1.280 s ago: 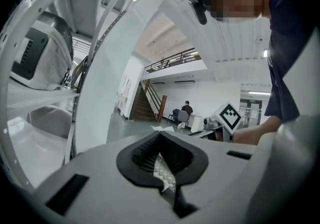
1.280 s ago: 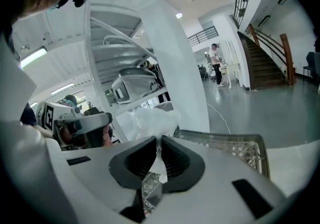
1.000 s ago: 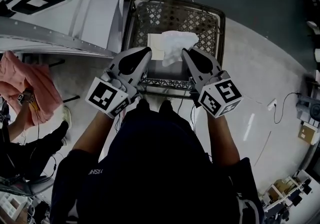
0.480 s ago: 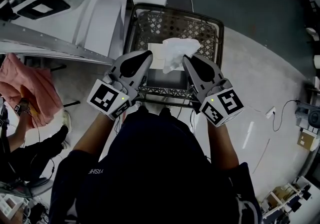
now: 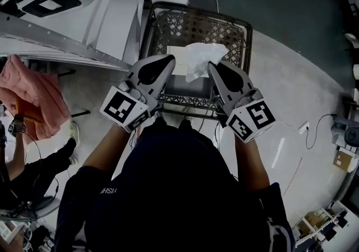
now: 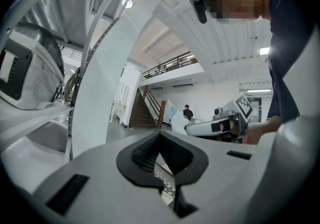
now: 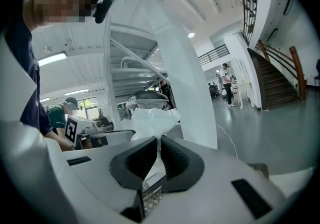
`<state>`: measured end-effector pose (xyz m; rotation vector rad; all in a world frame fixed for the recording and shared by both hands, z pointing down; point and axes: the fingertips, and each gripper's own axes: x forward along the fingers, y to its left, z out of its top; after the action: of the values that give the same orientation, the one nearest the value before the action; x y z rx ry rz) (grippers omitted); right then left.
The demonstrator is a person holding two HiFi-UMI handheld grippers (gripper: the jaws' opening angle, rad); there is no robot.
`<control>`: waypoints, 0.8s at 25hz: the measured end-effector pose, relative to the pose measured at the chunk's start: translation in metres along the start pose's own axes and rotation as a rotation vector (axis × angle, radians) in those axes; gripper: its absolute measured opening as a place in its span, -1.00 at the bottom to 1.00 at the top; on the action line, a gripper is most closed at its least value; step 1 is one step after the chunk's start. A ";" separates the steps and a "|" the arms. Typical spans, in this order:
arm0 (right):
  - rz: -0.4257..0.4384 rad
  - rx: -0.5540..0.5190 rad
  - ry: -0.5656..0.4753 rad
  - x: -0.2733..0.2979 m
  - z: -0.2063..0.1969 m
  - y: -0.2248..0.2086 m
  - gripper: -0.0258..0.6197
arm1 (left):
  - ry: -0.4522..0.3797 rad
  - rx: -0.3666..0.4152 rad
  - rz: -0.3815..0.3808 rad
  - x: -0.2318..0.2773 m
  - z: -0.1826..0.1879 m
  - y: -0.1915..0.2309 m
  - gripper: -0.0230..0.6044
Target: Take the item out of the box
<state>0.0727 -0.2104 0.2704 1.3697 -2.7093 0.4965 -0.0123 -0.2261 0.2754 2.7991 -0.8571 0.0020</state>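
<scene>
A dark lattice crate [image 5: 193, 18] stands on the floor with a pale flat box [image 5: 174, 54] inside it. A crumpled white tissue [image 5: 201, 57] rises from the box's right part. My right gripper [image 5: 212, 66] pinches the tissue's lower right edge, its jaws closing tighter on it. In the right gripper view the tissue [image 7: 150, 118] runs up from between the pads of that gripper [image 7: 159, 143]. My left gripper [image 5: 166, 60] hovers over the box's left side, shut, with nothing between its pads. In the left gripper view its tips [image 6: 160, 135] meet, with crate mesh showing below them.
A metal shelf rack [image 5: 61, 37] runs along the left of the crate. A pink cloth [image 5: 31, 96] and a seated person [image 5: 33, 172] are at the far left. A cable [image 5: 314, 119] lies on the floor at the right.
Both grippers and the tissue have stayed almost where they were over the crate. The whole view has drifted slightly.
</scene>
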 end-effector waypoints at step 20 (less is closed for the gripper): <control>-0.012 0.005 0.004 -0.024 -0.011 0.004 -0.80 | -0.008 -0.003 0.006 -0.009 -0.007 -0.023 -0.91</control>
<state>0.0833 -0.1861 0.2745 1.3840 -2.6964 0.5049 -0.0061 -0.2008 0.2771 2.7959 -0.8660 -0.0088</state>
